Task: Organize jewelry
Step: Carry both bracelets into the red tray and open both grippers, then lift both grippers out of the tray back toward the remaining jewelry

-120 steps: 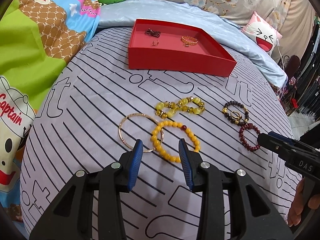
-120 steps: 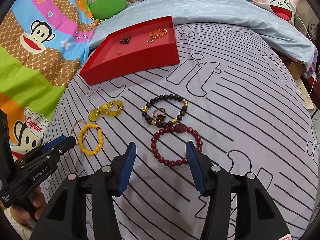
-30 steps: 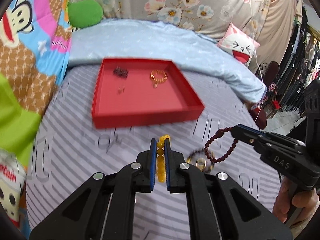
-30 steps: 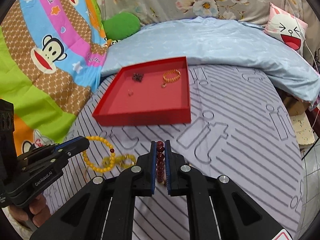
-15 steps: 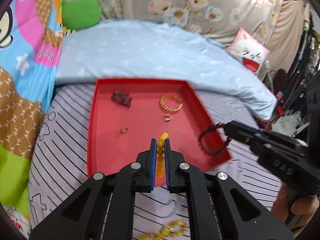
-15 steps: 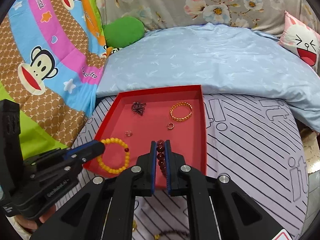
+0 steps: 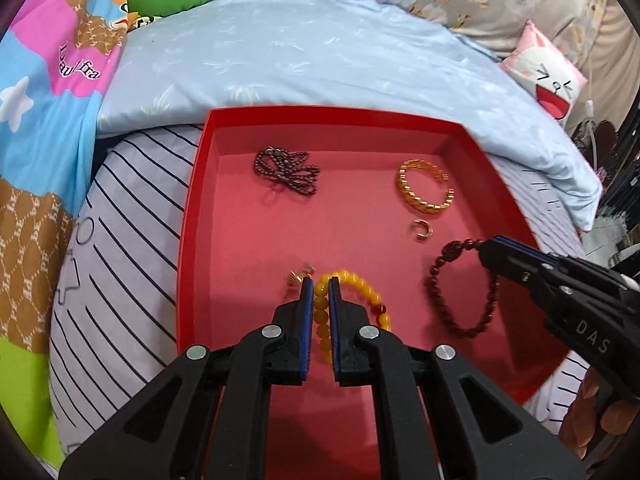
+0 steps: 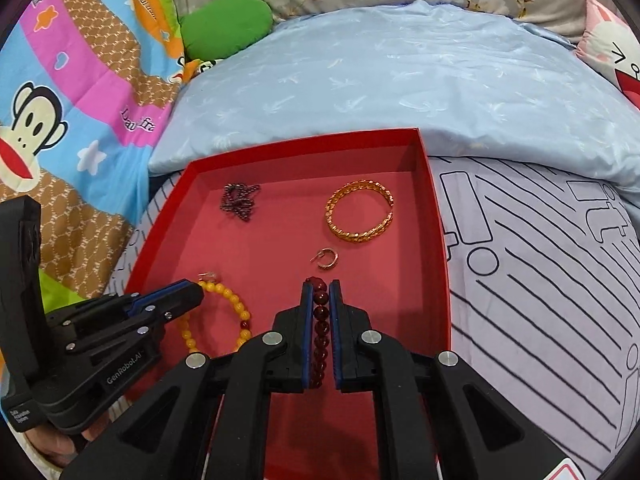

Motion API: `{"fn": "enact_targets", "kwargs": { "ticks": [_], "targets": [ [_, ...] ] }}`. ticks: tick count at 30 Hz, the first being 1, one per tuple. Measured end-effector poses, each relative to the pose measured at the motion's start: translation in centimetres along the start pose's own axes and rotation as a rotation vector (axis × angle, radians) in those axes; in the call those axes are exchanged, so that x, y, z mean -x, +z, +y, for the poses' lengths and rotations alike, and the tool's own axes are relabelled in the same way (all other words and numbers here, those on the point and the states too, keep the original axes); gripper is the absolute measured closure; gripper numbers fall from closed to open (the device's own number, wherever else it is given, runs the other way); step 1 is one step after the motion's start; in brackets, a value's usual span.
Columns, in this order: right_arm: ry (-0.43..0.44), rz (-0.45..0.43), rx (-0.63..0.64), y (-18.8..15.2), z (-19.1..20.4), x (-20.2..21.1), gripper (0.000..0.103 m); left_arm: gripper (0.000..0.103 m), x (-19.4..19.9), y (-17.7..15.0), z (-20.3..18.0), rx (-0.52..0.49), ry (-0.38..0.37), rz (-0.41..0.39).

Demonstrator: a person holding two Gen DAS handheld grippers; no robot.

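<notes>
While both grippers sit over the red tray, each one pinches a beaded bracelet.

Left gripper (image 7: 320,280): fingers nearly closed on the yellow bead bracelet (image 7: 360,296), beads clamped between the blue pads; the loop hangs out toward 3 o'clock of the tips, above the tray floor.

Right gripper (image 8: 321,284): fingers pressed onto the dark red bead bracelet (image 8: 320,320), a line of beads caught between the pads; in the left wrist view its loop dangles below the tips at about 3 o'clock.

Red tray (image 7: 192,216): lies on the striped bedsheet (image 8: 540,300), its far edge against the pale blue quilt (image 7: 320,52).

Tray contents: dark chain (image 7: 286,170) at 11 o'clock, gold bangle (image 7: 425,192) at 1 o'clock, small hoop earring (image 7: 422,230) just near of the bangle, another small earring (image 7: 301,274) beside the left tips.

Surroundings: green cushion (image 8: 226,24) and cartoon blanket (image 8: 60,100) at 10 o'clock.
</notes>
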State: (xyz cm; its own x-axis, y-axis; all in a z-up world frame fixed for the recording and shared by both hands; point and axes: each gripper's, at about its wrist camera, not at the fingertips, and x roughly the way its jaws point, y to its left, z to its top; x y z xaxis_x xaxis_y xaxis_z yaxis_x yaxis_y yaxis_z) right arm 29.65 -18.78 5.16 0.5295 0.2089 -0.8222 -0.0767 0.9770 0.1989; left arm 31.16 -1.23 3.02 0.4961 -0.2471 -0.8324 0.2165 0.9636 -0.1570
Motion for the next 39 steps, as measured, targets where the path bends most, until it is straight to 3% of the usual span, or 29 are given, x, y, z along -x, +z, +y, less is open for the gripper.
{"fn": "enact_targets", "kwargs": {
  "ticks": [5, 8, 13, 18, 21, 39],
  "targets": [
    [-0.027, -0.005, 0.005, 0.6, -0.2, -0.7, 0.095, 0.095, -0.8, 1.1, 0.4, 0.027, 0.018, 0.007],
    [-0.044, -0.029, 0.011, 0.7, -0.3, -0.3, 0.088, 0.092, -0.9, 1.3, 0.6, 0.051, 0.042, 0.002],
    [-0.044, -0.064, -0.002, 0.6, -0.6, 1.2, 0.077, 0.075, -0.1, 1.1, 1.0, 0.067, 0.049, -0.025],
    [-0.023, -0.087, -0.028, 0.0, -1.0, 3.1, 0.07, 0.074, 1.4, -0.5, 1.0, 0.071, 0.049, -0.038],
    [-0.015, -0.094, -0.033, -0.7, -0.8, 4.2, 0.068, 0.07, 2.6, -1.5, 0.9, 0.073, 0.053, -0.052],
    [-0.019, -0.098, -0.052, -7.0, -0.1, 10.0, 0.068, 0.069, 8.2, -6.8, -0.9, 0.08, 0.02, -0.085]
  ]
}}
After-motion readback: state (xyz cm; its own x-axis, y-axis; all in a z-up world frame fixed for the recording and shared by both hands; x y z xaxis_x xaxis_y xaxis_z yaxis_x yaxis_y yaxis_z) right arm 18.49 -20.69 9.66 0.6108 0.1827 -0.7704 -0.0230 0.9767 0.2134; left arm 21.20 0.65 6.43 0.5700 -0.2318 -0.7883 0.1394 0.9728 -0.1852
